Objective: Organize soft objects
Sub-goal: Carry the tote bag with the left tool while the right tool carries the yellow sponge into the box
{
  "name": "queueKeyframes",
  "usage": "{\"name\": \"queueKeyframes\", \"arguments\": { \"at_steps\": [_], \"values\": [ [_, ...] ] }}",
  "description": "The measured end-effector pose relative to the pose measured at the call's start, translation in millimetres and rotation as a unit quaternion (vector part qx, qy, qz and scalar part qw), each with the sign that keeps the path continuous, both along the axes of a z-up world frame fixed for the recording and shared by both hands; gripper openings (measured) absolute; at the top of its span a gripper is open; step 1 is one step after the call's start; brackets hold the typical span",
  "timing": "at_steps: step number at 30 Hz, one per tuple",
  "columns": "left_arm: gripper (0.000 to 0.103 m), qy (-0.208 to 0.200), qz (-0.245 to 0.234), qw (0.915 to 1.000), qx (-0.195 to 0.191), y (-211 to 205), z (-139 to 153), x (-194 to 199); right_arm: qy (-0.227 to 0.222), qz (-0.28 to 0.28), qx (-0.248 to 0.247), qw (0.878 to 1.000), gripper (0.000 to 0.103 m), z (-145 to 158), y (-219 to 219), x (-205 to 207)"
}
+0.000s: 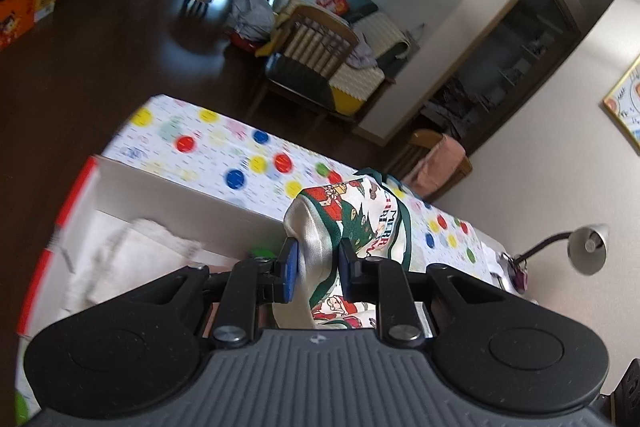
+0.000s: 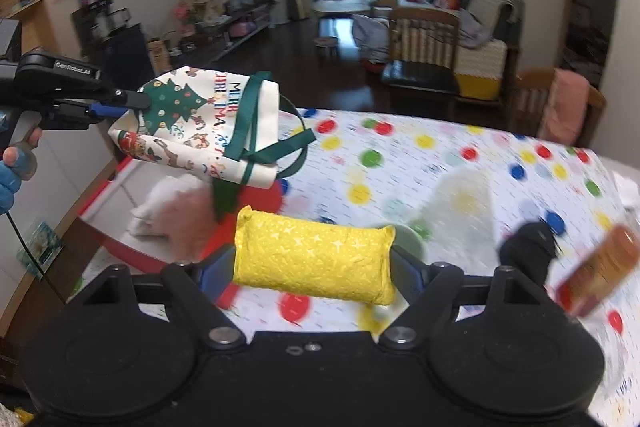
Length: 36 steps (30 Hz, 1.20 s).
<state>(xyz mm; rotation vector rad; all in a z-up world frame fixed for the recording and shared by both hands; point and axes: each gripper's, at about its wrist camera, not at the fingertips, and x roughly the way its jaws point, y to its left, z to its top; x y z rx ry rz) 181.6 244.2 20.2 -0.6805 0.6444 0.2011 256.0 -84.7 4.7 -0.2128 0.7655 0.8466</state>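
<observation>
My left gripper (image 1: 318, 263) is shut on a white Christmas cloth bag (image 1: 352, 223) with green handles, held up above the table. From the right wrist view the same bag (image 2: 192, 123) hangs from the left gripper (image 2: 136, 101), over a red-and-white box (image 2: 108, 195). My right gripper (image 2: 314, 267) is shut on a yellow sponge pad (image 2: 314, 257), gripped by its two short ends and lifted over the dotted tablecloth (image 2: 440, 163). A white and pink soft cloth (image 2: 172, 209) lies in the box.
The box (image 1: 80, 195) with its white wall stands at the table's left end. A black object (image 2: 528, 247) and a blurred orange packet (image 2: 600, 267) sit on the right of the table. A desk lamp (image 1: 588, 247) stands at the far right. Chairs (image 2: 424, 43) stand beyond the table.
</observation>
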Motion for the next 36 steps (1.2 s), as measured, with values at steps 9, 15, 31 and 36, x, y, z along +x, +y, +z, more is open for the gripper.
{"name": "queueKeyframes", "arguments": {
  "at_steps": [9,15,31,36],
  "values": [
    [0.02,-0.002,0.043,0.999,0.01,54.3,4.6,-48.0,-0.014,0.059,-0.004,0.998,0.081,4.8,78.1,-21.6],
    [0.02,0.009,0.07,0.9975,0.012,89.0,-5.5,-74.2,-0.011,0.092,-0.018,0.996,0.081,-3.2,122.3,-34.3],
    [0.02,0.067,0.044,0.9967,0.015,111.7,-73.5,-68.5,0.009,0.121,-0.092,0.988,0.081,-57.1,210.9,-35.9],
    [0.02,0.086,0.022,0.9948,0.051,103.8,-85.4,-50.4,0.014,0.129,-0.113,0.985,0.081,-71.5,227.7,-39.5]
  ]
}}
